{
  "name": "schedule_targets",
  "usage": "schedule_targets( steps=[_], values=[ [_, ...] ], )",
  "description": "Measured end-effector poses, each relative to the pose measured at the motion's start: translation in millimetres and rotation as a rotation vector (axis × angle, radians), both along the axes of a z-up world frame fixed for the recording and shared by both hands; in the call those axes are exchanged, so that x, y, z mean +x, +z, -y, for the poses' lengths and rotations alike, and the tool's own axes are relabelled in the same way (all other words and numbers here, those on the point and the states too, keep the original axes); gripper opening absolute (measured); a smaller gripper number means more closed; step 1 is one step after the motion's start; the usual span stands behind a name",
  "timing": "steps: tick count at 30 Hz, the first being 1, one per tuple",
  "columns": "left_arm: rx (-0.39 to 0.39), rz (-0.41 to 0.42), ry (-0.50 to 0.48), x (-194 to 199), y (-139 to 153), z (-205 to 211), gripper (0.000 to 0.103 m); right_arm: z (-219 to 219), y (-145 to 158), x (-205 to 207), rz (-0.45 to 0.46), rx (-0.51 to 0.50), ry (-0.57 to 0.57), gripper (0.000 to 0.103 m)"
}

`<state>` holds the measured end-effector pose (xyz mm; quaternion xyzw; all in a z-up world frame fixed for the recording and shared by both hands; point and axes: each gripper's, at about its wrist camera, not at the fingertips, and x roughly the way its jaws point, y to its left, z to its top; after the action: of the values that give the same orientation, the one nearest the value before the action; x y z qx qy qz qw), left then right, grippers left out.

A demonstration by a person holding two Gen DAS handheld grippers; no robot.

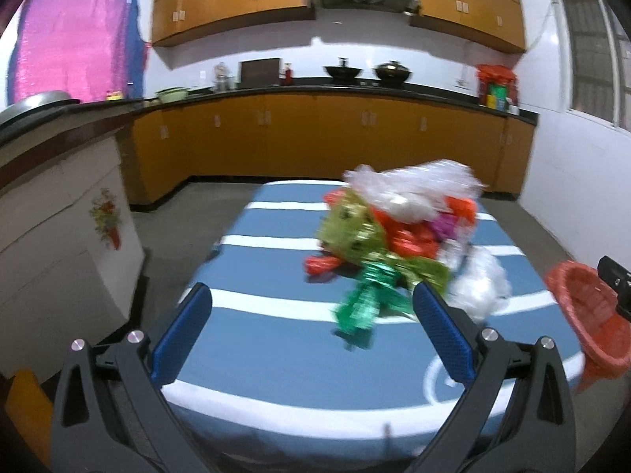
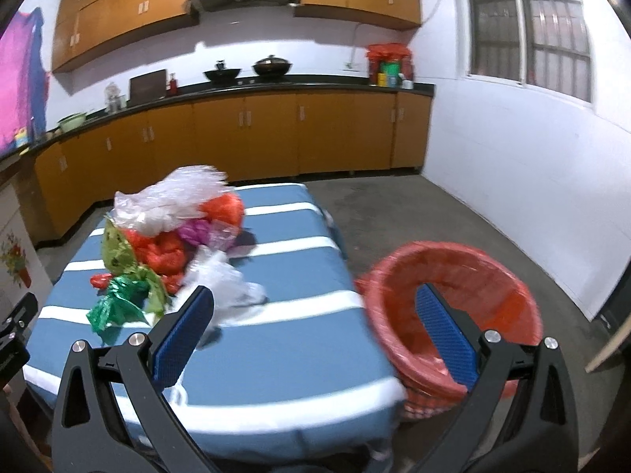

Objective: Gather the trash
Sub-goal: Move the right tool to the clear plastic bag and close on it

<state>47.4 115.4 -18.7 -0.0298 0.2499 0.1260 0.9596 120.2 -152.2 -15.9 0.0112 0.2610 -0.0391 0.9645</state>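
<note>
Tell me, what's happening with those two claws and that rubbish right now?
Left gripper open, empty. Right gripper open, empty. Trash pile on striped table, untouched; red basket beside it. Nothing in the way.

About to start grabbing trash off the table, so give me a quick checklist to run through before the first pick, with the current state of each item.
1. Left gripper open, holding nothing: ok.
2. Right gripper open, holding nothing: ok.
3. Trash pile on the blue striped table, in front of both grippers: ok.
4. Red lined basket beside the table's right edge, mouth uncovered: ok.
5. Green foil wrapper nearest the left jaws, free of the pile: cannot tell, blurred.
6. Basket has room: ok, looks unfilled.
</note>
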Motion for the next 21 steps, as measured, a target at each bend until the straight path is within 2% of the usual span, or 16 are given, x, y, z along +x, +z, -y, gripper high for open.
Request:
schedule_targets(
  steps=[3,5,8,14,21],
  values=[
    [-0.015,-0.006,0.06,5,-4,-21,0.099,-21,-10,23,-0.028,-0.002,0.043,0.093],
    [-0.032,-0.017,0.078,9,-8,-34,0.099,-32,-18,38,-0.059,0.009,0.072,0.083],
    [-0.044,-0.028,0.086,14,-13,-45,0.099,-47,-32,61,-0.101,0.027,0.091,0.077],
    [-0.047,-0.036,0.083,24,-22,-56,0.099,-65,-56,92,-0.159,0.029,0.08,0.077],
    [-0.078,-0.05,0.08,33,-31,-66,0.099,-82,-79,113,-0.22,-0.031,0.068,0.077]
  ],
)
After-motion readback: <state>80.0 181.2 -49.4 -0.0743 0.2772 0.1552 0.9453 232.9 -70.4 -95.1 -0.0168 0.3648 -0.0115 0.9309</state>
